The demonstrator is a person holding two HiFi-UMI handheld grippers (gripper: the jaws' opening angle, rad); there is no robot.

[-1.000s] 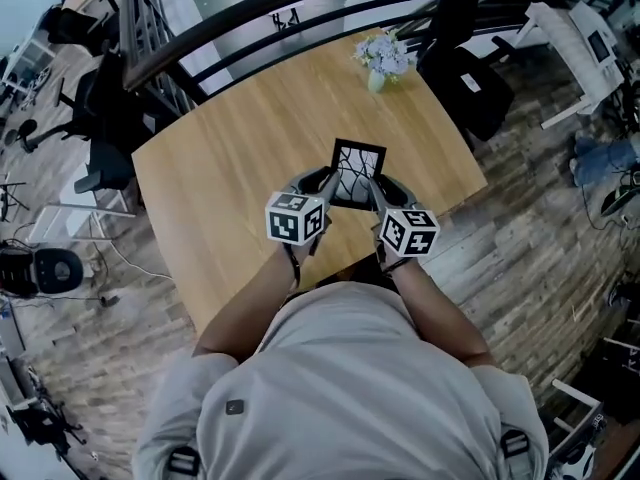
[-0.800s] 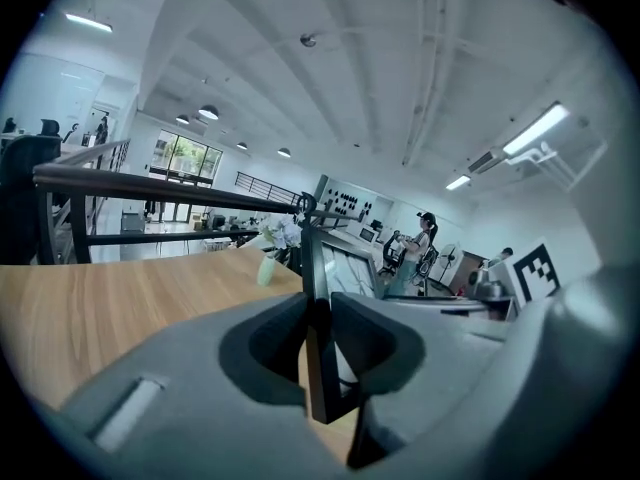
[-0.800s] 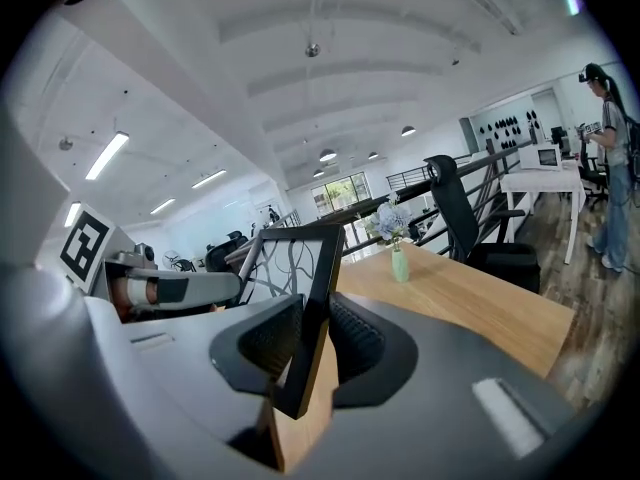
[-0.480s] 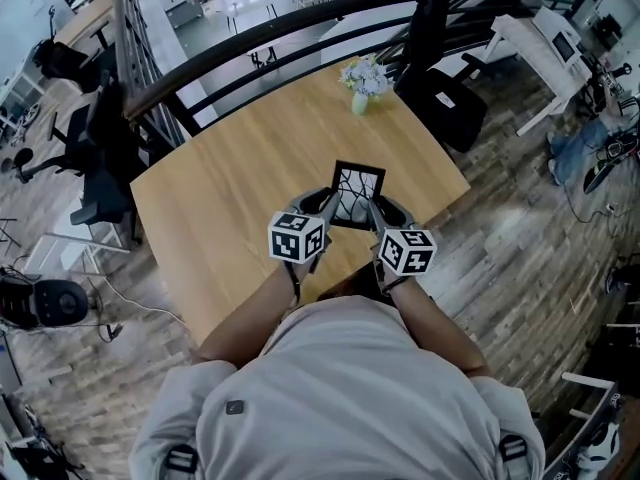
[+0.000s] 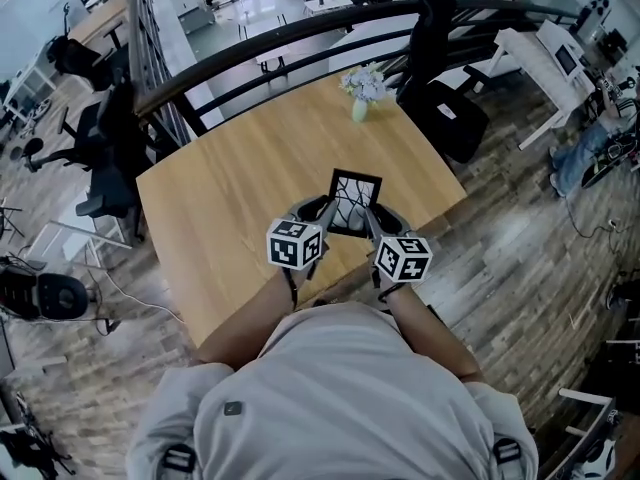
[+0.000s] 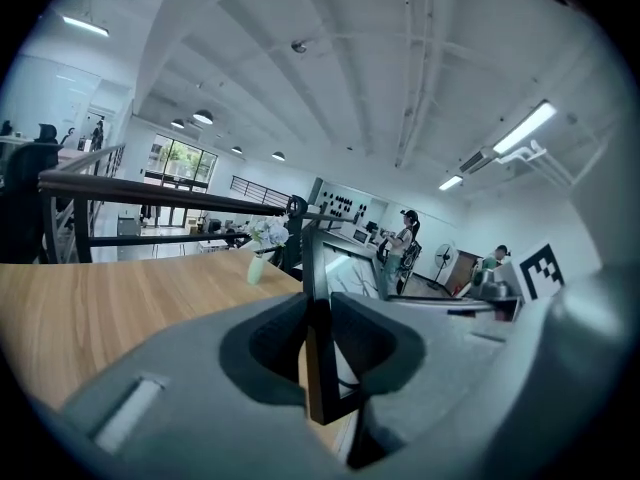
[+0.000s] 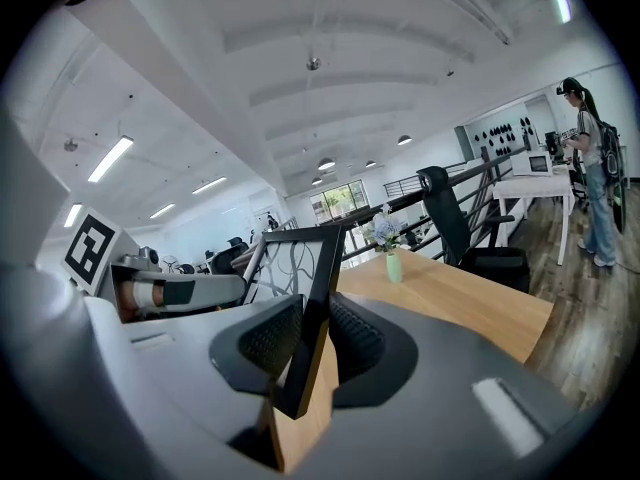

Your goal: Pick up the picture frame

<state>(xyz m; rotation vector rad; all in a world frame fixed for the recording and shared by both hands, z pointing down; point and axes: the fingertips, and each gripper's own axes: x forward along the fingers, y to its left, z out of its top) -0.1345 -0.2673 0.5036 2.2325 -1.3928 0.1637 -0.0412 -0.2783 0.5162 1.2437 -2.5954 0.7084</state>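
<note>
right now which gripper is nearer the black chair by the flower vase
Right. The right gripper clamps the picture frame on the edge facing the chair; the left gripper grips the opposite edge, farther from it.

Place: an open office that is also some kind of lab, as far as I can judge.
Table: I stand at a plain wooden table [image 5: 230, 208]; a small vase of flowers [image 5: 362, 88] stands at its upper edge.
Chairs: black office chairs [image 5: 100, 138] at the left of the head view, one more chair [image 5: 445, 88] at upper right.
Railing: a dark metal railing [image 5: 250, 53] runs across the top; behind it, more desks on a bright floor.
Workbench: a white desk [image 5: 560, 53] with devices at upper right; in the right gripper view a person [image 7: 590, 168] stands at it.
Ceiling: long tube lights [image 6: 525, 128] on a white ceiling.
Floor: wood planks [image 5: 520, 258].
</note>
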